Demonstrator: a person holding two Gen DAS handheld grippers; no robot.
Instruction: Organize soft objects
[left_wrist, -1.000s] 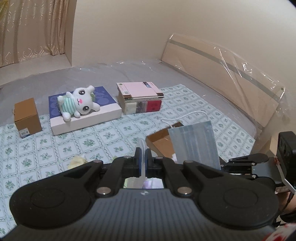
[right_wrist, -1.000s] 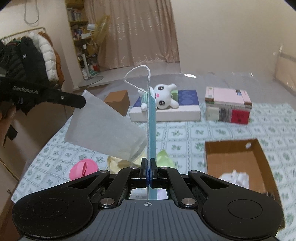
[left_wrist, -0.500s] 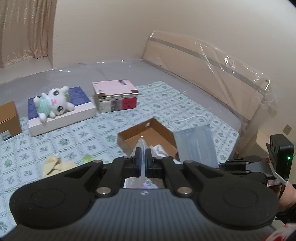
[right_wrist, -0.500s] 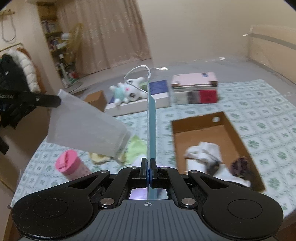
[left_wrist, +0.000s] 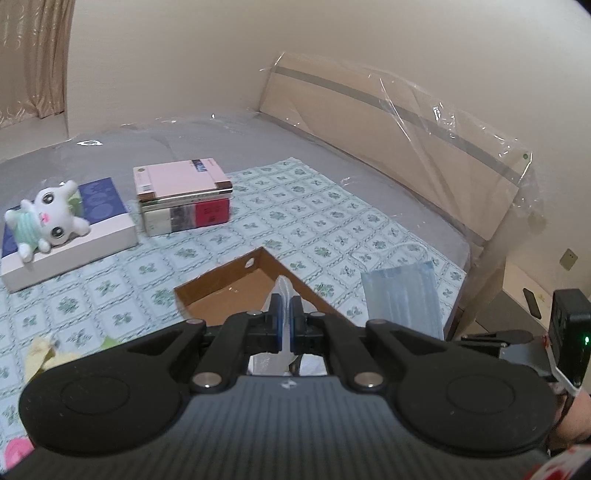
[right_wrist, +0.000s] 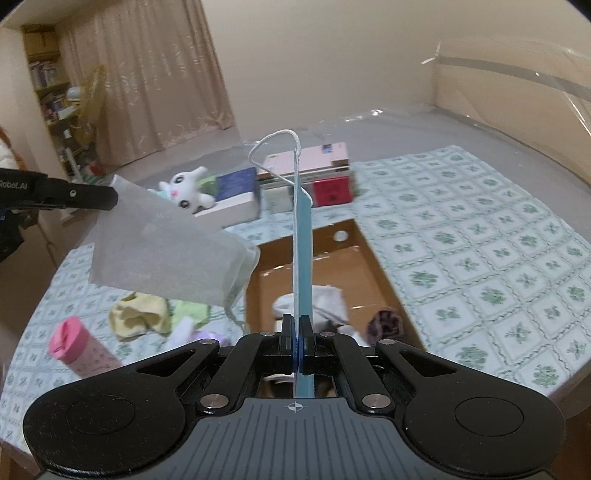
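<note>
1. Left wrist view: the left gripper (left_wrist: 284, 306) has its fingers clamped on a thin, translucent plastic bag (left_wrist: 282, 291), seen edge-on between the pads. It hangs over the near corner of the open cardboard box (left_wrist: 236, 275) that sits on the patterned cloth on the bed (left_wrist: 332, 147). To the right, the blue face mask (left_wrist: 402, 299) hangs from the right gripper, whose tip is mostly hidden here. A plush rabbit (left_wrist: 48, 219) lies on a flat white box (left_wrist: 74, 240), beside a stack of books (left_wrist: 184, 199). A yellow cloth (left_wrist: 44, 356) lies on the cloth at the left.

2. Right wrist view: the right gripper (right_wrist: 298, 332) has its fingers pressed together on the face mask (right_wrist: 303, 251), which stands edge-on with its ear loop on top, over the cardboard box (right_wrist: 373, 258). The left gripper (right_wrist: 110, 197) holds the plastic bag (right_wrist: 166, 251) out flat just left of the box. Inside the box lie white socks (right_wrist: 325, 302) and a dark purple item (right_wrist: 384, 325). Outside it remain the yellow cloth (right_wrist: 136, 317), a green cloth (right_wrist: 188, 310), a pale purple piece (right_wrist: 199, 336) and a pink cup (right_wrist: 74, 347).

3. Progress, as I judge it: partly done. Some soft things are boxed, two are in the air near the box, and several cloths are left on the bed.
</note>
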